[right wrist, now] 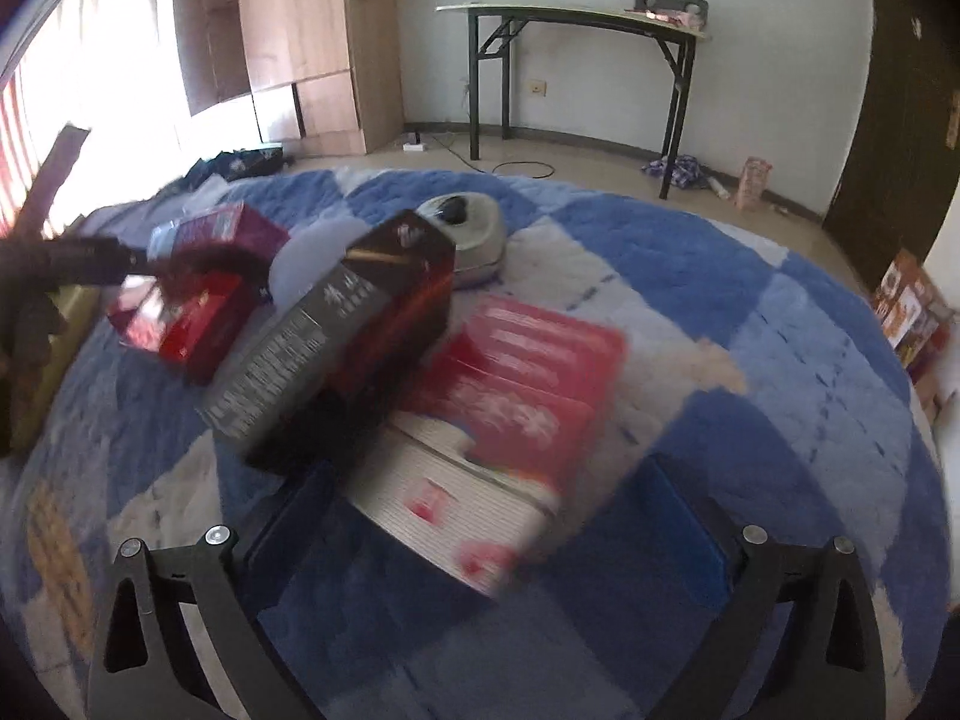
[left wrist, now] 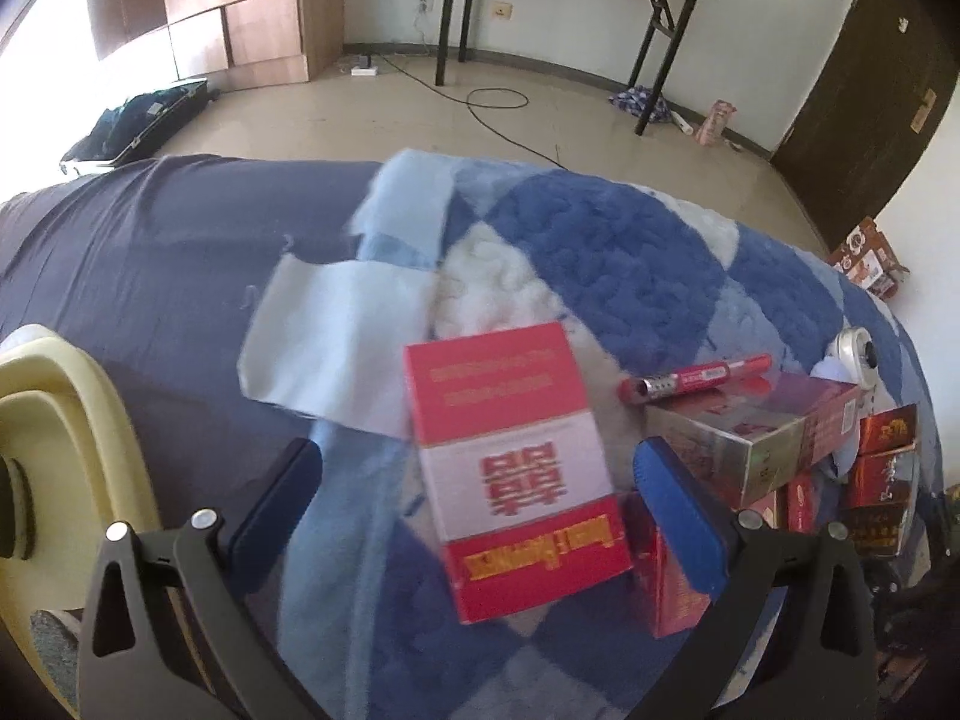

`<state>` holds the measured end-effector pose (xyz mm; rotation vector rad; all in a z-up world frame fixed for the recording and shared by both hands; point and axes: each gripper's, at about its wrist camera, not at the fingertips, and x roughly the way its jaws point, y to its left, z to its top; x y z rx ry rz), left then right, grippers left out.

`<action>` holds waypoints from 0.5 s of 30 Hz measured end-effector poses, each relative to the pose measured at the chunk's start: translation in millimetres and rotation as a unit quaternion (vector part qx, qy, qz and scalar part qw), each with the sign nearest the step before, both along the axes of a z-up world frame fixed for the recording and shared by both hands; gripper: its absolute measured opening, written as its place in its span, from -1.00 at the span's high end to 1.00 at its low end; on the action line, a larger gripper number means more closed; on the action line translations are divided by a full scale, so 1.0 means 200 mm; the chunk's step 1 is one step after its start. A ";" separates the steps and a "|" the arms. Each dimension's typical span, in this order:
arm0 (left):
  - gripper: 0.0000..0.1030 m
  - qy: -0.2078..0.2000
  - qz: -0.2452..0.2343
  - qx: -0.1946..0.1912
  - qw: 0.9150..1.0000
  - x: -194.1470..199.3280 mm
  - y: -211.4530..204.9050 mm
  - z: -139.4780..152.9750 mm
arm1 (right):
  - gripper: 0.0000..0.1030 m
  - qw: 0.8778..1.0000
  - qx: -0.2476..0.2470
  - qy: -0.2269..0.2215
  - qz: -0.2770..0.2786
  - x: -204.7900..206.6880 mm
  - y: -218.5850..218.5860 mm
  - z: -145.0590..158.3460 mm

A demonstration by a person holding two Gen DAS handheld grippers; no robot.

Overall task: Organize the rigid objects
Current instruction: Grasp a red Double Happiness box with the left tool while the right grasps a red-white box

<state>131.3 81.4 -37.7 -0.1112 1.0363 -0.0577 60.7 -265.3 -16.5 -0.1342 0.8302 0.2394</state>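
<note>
**A:** Biggest thing first?

**B:** My rig's over the blue-and-white quilt (left wrist: pixel 600 252), which covers the bed. On it, through my right camera, a dark carton (right wrist: pixel 336 348) lies tilted across a red-and-white flat box (right wrist: pixel 504 420), blurred. Further left sit two red boxes (right wrist: pixel 192 306), behind them a grey round device (right wrist: pixel 474 234).

**A:** Left side?

**B:** A red-and-white box (left wrist: pixel 516 474) lies flat between my left gripper (left wrist: pixel 480 510) fingers, not touching either pad. Right of it is a foil-sided carton (left wrist: pixel 750 444) with a red marker (left wrist: pixel 696 378) just behind, touching or not I can't tell.

**A:** Tools?

**B:** Left gripper spread wide, holding nothing. Right gripper (right wrist: pixel 486 516) also spread wide, flat box between the fingers, contact unclear from blur.
</note>
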 end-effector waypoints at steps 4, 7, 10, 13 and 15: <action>-1.00 0.004 -0.012 0.017 1.000 0.02 -0.04 -0.05 | -0.88 1.000 -0.026 0.000 -0.001 0.04 0.05 -0.02; -0.54 -0.009 -0.017 0.008 1.000 0.01 -0.02 -0.05 | -0.43 1.000 -0.030 -0.007 -0.004 0.04 0.02 -0.03; -0.20 -0.020 -0.027 0.013 0.999 -0.01 -0.01 -0.03 | -0.22 0.999 -0.030 -0.017 0.002 0.01 -0.01 -0.03; -0.13 -0.037 -0.040 0.011 0.998 -0.07 0.02 0.02 | -0.11 0.999 -0.016 -0.026 0.008 -0.03 -0.05 0.00; -0.13 -0.063 -0.048 0.008 0.997 -0.15 0.06 0.12 | -0.10 0.999 0.004 -0.041 0.009 -0.08 -0.10 0.05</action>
